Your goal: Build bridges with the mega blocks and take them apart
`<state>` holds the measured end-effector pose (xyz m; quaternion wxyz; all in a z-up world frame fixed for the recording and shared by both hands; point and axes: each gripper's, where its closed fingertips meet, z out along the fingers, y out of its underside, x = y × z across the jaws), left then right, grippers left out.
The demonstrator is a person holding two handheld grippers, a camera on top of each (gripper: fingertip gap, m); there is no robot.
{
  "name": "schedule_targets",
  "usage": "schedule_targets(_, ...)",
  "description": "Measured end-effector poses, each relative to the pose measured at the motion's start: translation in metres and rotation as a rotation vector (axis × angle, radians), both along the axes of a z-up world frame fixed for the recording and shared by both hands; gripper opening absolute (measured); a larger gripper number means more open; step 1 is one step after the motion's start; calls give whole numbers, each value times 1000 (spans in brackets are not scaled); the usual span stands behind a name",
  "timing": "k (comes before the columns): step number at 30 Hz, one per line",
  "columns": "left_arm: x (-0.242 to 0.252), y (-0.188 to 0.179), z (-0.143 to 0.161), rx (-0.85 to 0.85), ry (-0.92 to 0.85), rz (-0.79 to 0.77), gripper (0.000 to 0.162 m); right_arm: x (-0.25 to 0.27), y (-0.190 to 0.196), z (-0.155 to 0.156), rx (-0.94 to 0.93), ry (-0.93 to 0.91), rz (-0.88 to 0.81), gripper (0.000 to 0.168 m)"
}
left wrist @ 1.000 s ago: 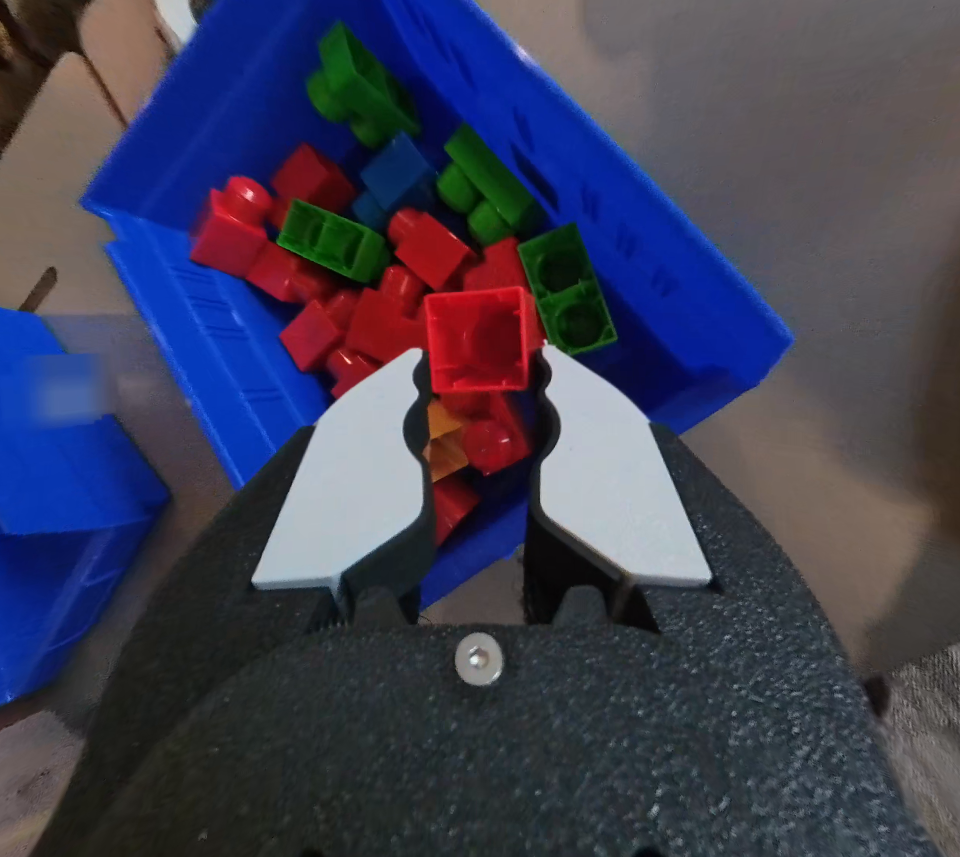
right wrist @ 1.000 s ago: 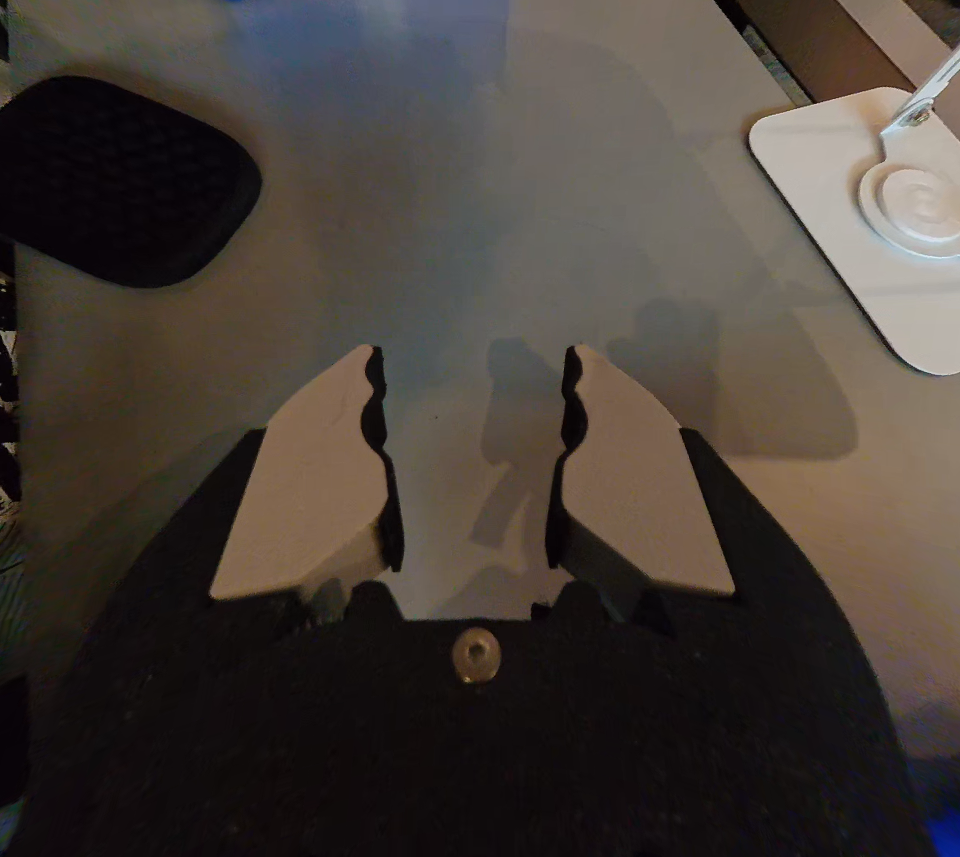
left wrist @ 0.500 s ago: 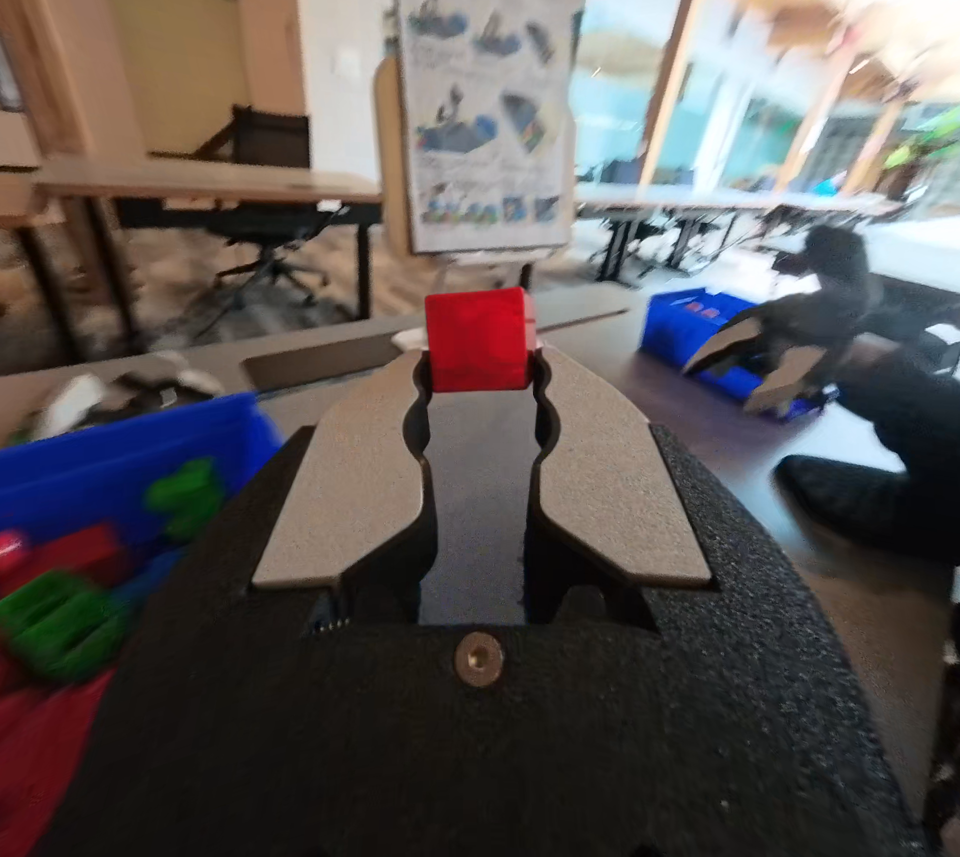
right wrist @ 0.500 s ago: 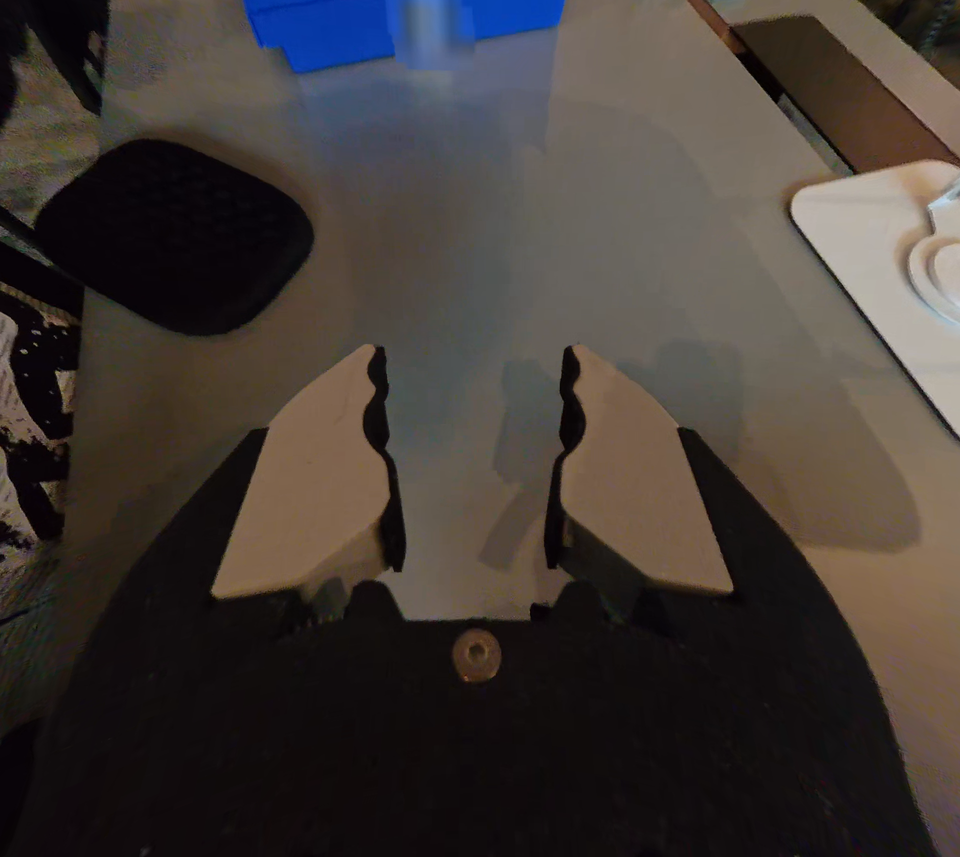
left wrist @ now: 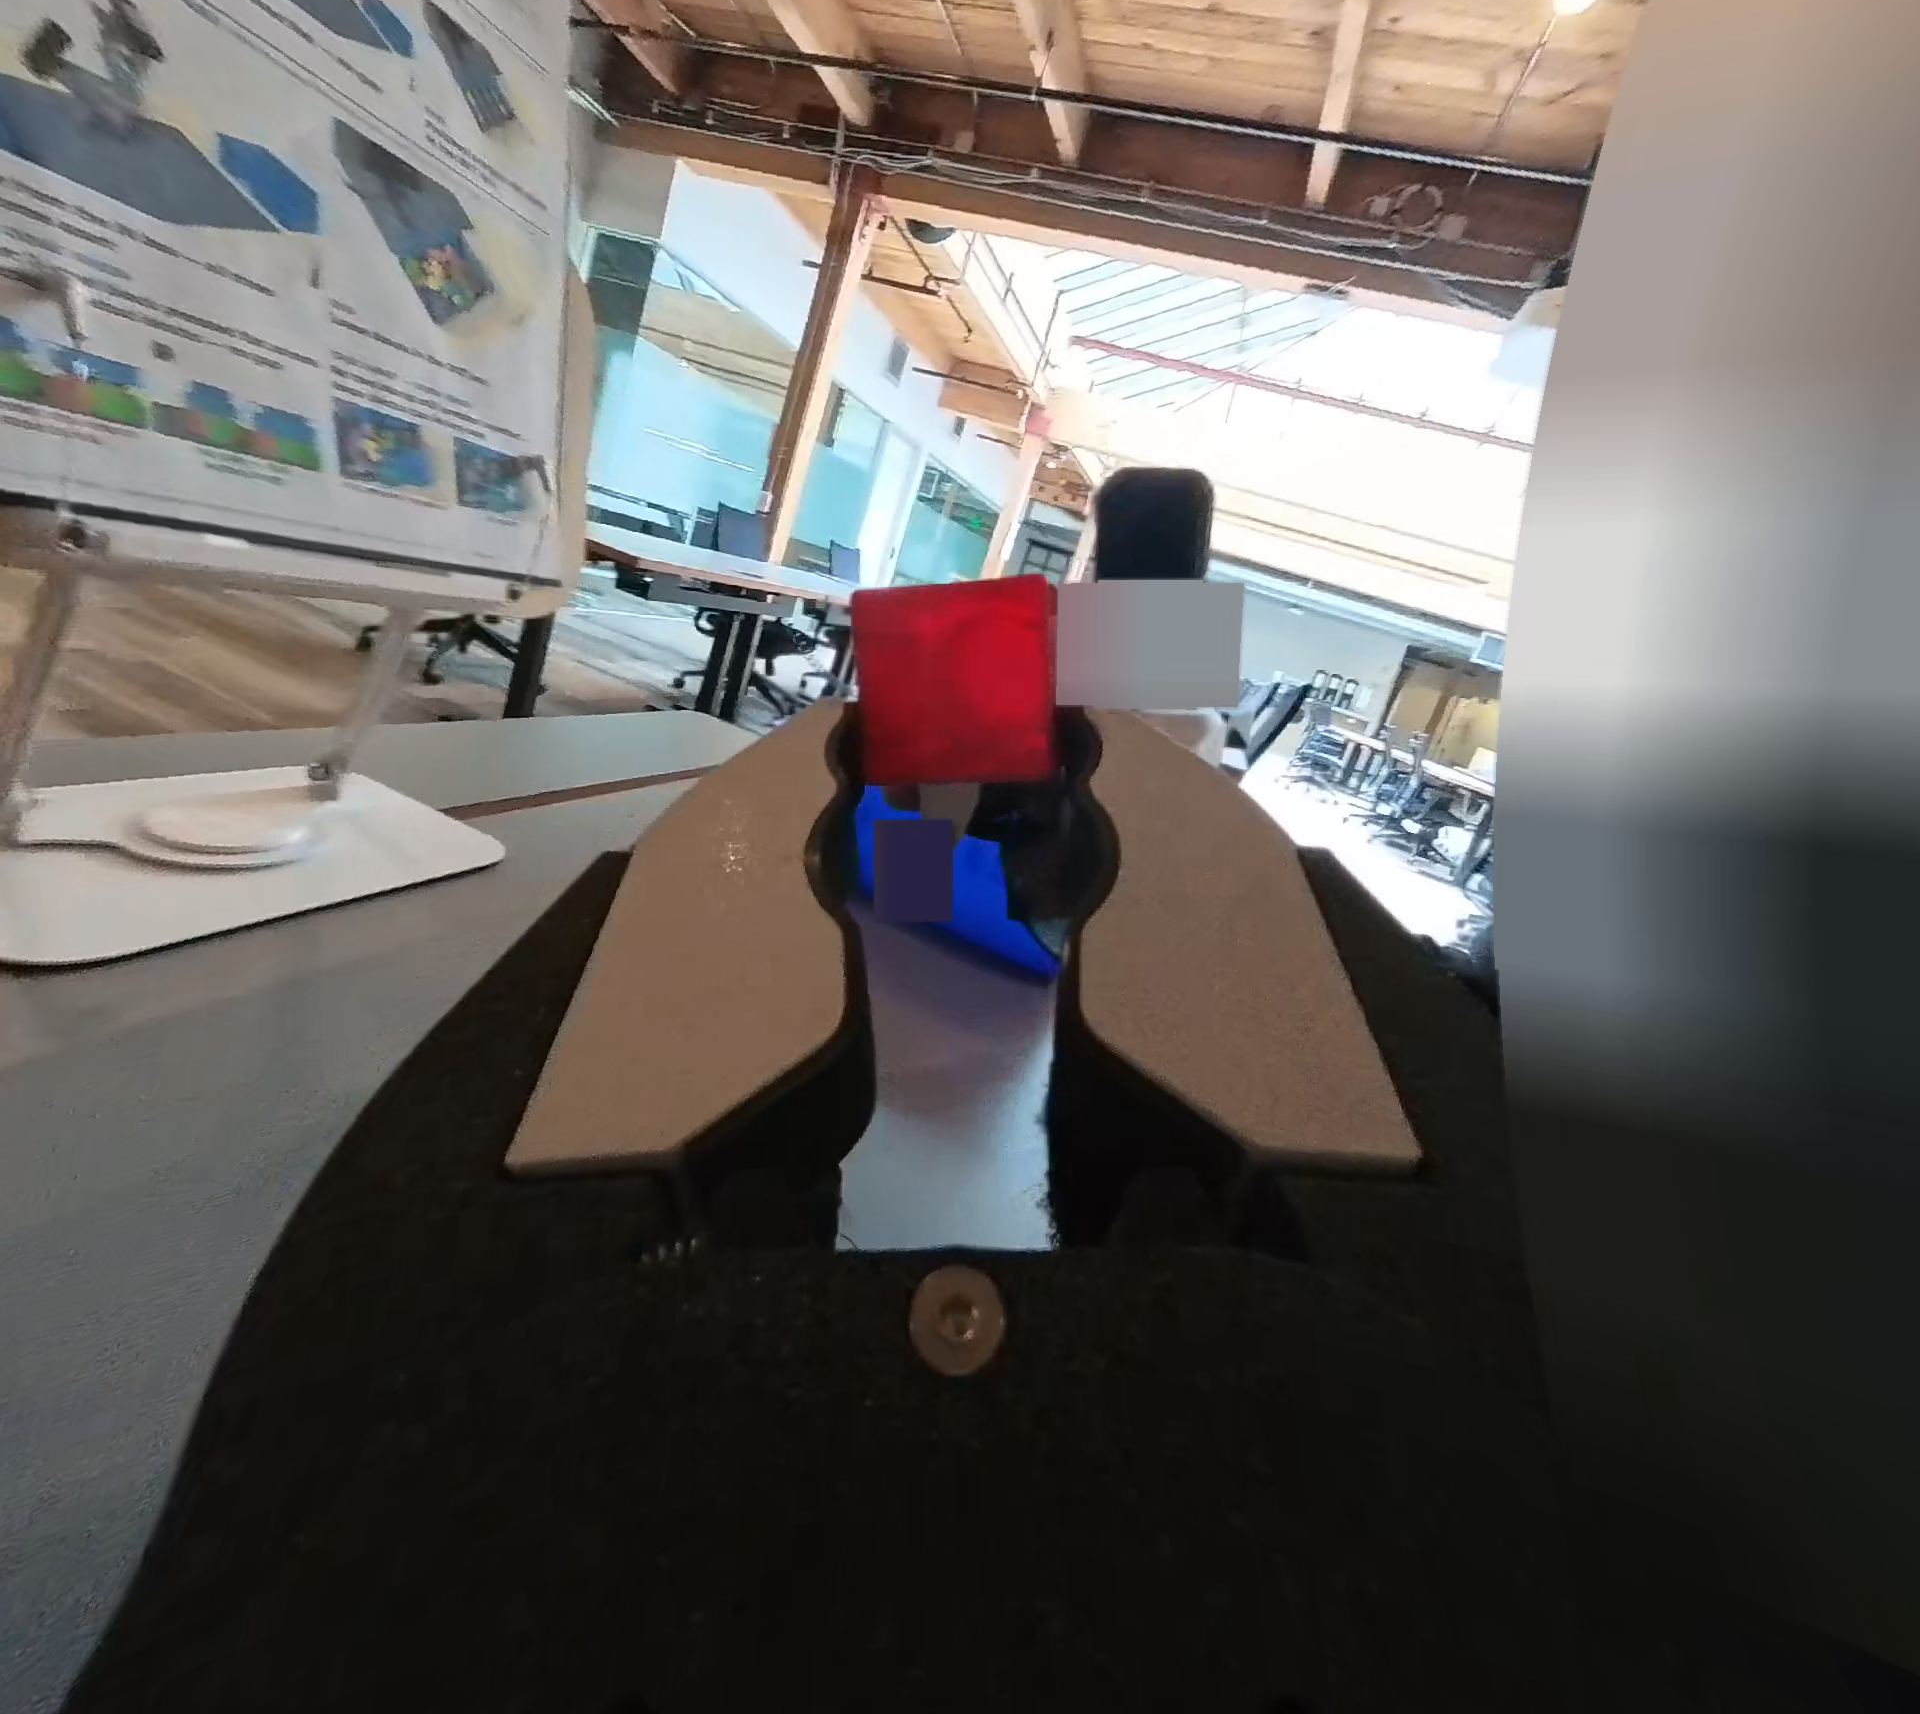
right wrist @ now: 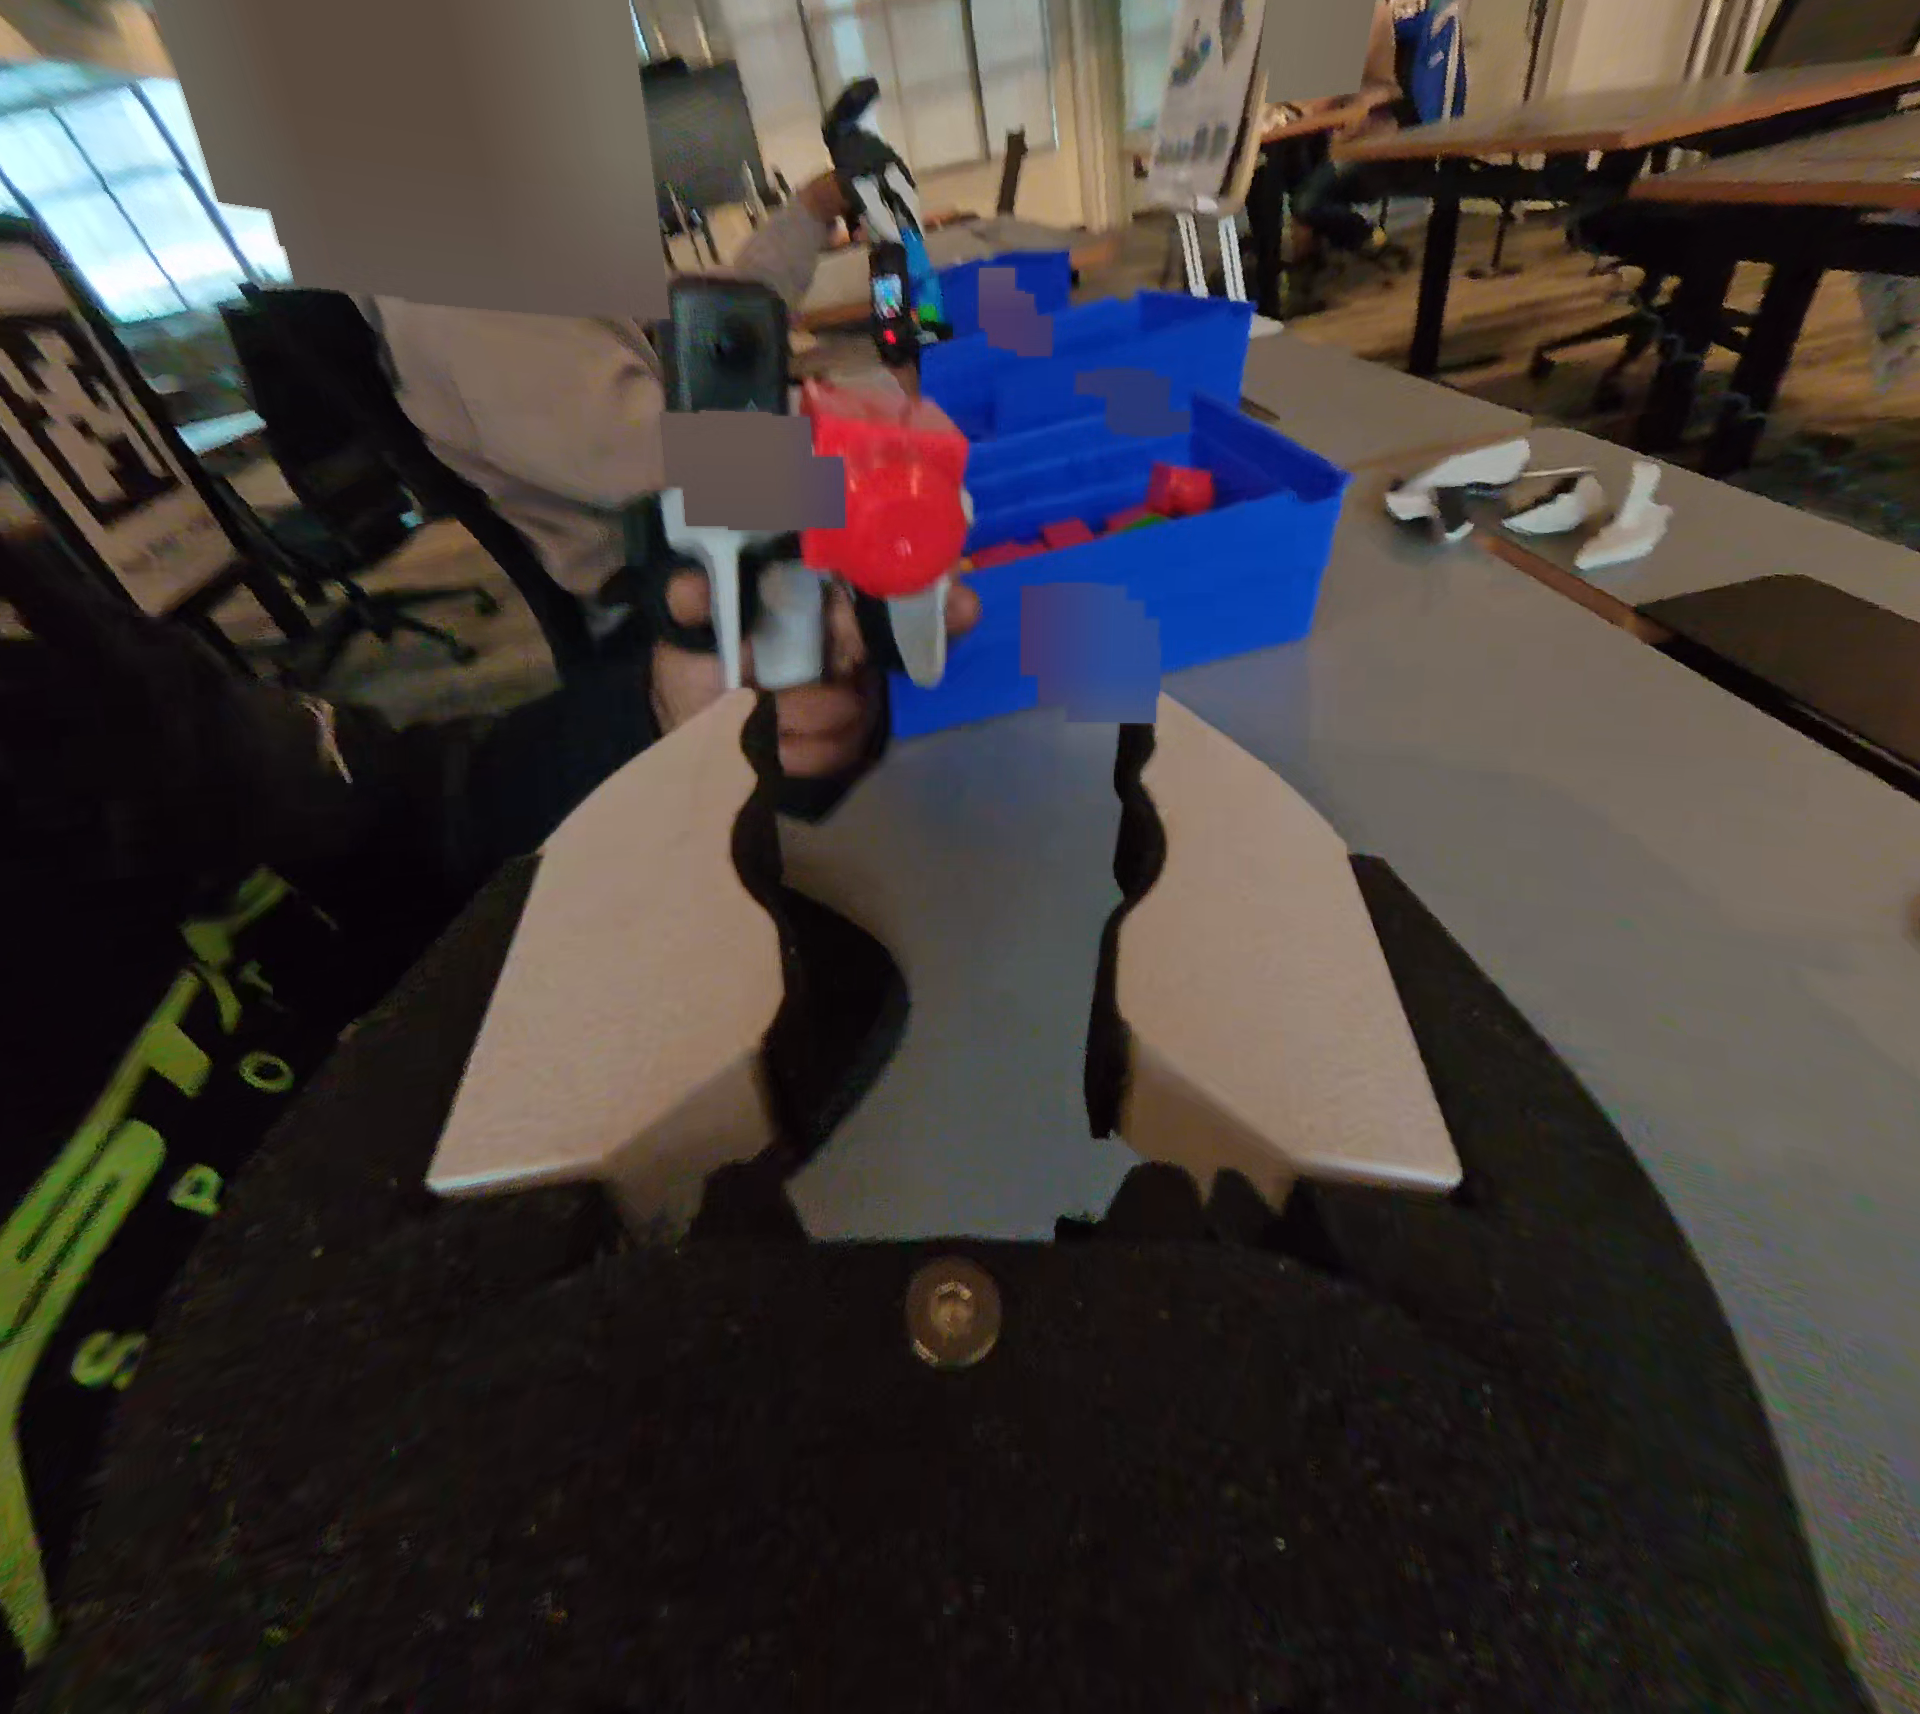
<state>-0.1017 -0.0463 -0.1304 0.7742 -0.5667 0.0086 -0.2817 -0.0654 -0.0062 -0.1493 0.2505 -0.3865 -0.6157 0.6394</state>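
Red mega block (left wrist: 951, 693) is pinched right at the tips of the left gripper (left wrist: 956, 734), held up in the air above the grey table (left wrist: 208, 1041). It's glossy hard plastic, a squarish one-stud piece; from the right wrist view you can see its round stud (right wrist: 883, 537) poking toward the camera, so it's tipped on its side. Left claw is clenched on it, smooth grey fingers (left wrist: 717, 968) with wavy black inner edges pressing both flat sides.

The right gripper (right wrist: 940, 791) is released, fingers spread wide with only tabletop between them, hovering low over the table.

Behind the block there's a blue plastic bin (right wrist: 1195, 584) sitting toward the far edge of the table, with more red and green blocks (right wrist: 1179, 490) piled inside, and a second blue bin (right wrist: 1101, 355) behind that one. White flat stand base (left wrist: 239, 854) sits near the table's left side in the left wrist view, holding up a printed poster board (left wrist: 281, 158).
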Motion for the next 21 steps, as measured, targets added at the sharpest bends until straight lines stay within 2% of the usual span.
schedule_targets(7, 19, 15, -13, -18, -20, -68, 37, -3, -10, 3, -178, 19, 69, 51)
schedule_targets(11, 23, 17, -18, -39, 3, -65, 37, -2, -13, 0, -189, 26, 99, 42)
schedule_targets(14, 25, 18, -22, -50, 21, -68, 37, -1, -14, -2, -179, 28, 111, 29)
schedule_targets(17, 29, 19, -27, -77, 48, -94, 38, 2, -14, -6, -105, 26, 119, 28)
schedule_targets(21, 24, 16, -37, -160, 146, -67, 61, 8, -11, -5, 43, -2, 130, 28)
